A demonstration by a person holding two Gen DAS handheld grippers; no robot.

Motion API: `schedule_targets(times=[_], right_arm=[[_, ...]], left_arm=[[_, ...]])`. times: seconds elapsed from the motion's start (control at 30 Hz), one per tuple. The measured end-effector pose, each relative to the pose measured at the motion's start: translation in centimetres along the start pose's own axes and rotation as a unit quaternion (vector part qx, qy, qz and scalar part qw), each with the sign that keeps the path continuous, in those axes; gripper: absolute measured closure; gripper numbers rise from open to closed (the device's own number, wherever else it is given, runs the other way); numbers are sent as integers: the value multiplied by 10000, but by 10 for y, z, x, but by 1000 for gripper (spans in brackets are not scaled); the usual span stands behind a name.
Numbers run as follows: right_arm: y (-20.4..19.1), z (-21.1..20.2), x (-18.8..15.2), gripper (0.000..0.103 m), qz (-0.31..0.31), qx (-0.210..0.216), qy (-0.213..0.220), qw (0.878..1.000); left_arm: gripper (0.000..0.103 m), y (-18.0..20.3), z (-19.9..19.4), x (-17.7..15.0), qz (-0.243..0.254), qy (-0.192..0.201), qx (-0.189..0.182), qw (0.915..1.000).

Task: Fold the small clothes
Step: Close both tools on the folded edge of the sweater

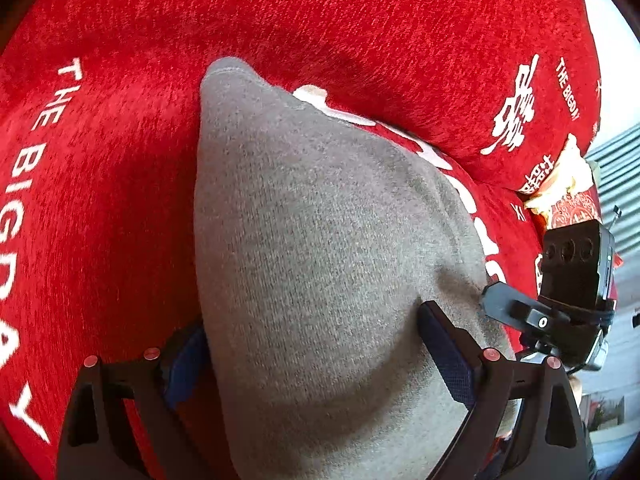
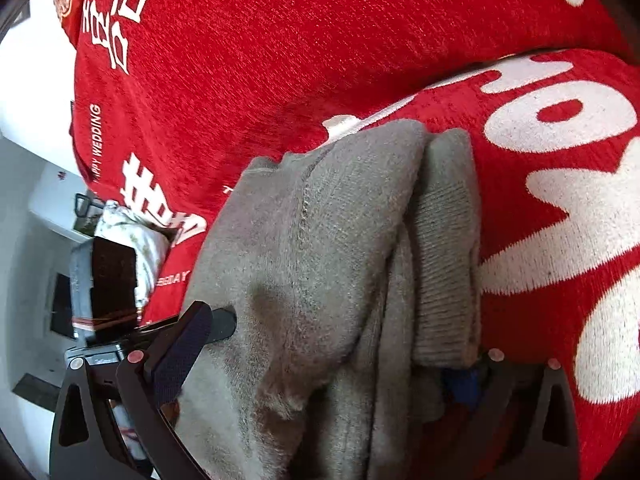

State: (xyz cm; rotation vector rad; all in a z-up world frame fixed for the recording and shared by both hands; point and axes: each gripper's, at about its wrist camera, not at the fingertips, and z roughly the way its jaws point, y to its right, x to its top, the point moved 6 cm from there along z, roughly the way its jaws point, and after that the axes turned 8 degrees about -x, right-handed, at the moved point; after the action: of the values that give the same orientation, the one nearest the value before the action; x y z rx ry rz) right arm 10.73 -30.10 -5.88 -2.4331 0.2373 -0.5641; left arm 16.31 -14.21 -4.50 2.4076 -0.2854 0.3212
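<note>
A small grey knit garment [image 1: 320, 240] lies on a red cloth with white lettering [image 1: 100, 200]. In the left wrist view it fills the space between the fingers of my left gripper [image 1: 316, 340], whose jaws stand wide at either side of it. In the right wrist view the same grey garment [image 2: 320, 260] is bunched in folds, with a ribbed cuff [image 2: 448, 280] at the right, and it lies between the spread fingers of my right gripper [image 2: 332, 344]. The other gripper's tip [image 1: 516, 308] touches the garment's right edge.
A red pillow [image 1: 360, 20] with white characters rises behind the garment. A patterned bundle [image 1: 564, 184] sits at its far end. Beyond the red cloth's edge are a white wall and grey furniture [image 2: 48, 240].
</note>
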Motion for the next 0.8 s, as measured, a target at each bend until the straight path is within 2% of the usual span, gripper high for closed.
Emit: schedule_targets(times=[0.23, 0.3, 0.33, 0.37, 0.4, 0.43, 0.47, 0.6, 0.8], right_arm=[[-3, 1, 4, 0, 53, -281, -135, 9995], [-5, 1, 5, 1, 45, -419, -140, 9990], [-6, 0, 4, 9, 18, -596, -106, 9982], [-8, -1, 3, 33, -40, -802, -106, 9967], [-8, -2, 1, 43, -55, -925, -123, 9956], [-9, -3, 0, 49, 4, -851, -118, 9963], [-9, -4, 0, 53, 24, -849, -89, 9963], [-22, -11, -4, 57, -268, -1184, 58, 9926], [-41, -26, -8, 60, -517, -1320, 162, 9898]], left_arm=[[8, -1, -3, 1, 190, 89, 104, 9997], [19, -1, -5, 0, 247, 134, 128, 9995], [25, 0, -7, -1, 280, 162, 114, 9994], [28, 1, -10, -1, 311, 215, 135, 9992], [35, 2, -12, -1, 345, 262, 163, 9989], [38, 4, -14, -2, 408, 302, 185, 9985], [40, 7, -16, -2, 479, 337, 233, 9980], [53, 19, -24, -5, 731, 448, 459, 9953], [54, 27, -38, -14, 837, 465, 596, 9936]])
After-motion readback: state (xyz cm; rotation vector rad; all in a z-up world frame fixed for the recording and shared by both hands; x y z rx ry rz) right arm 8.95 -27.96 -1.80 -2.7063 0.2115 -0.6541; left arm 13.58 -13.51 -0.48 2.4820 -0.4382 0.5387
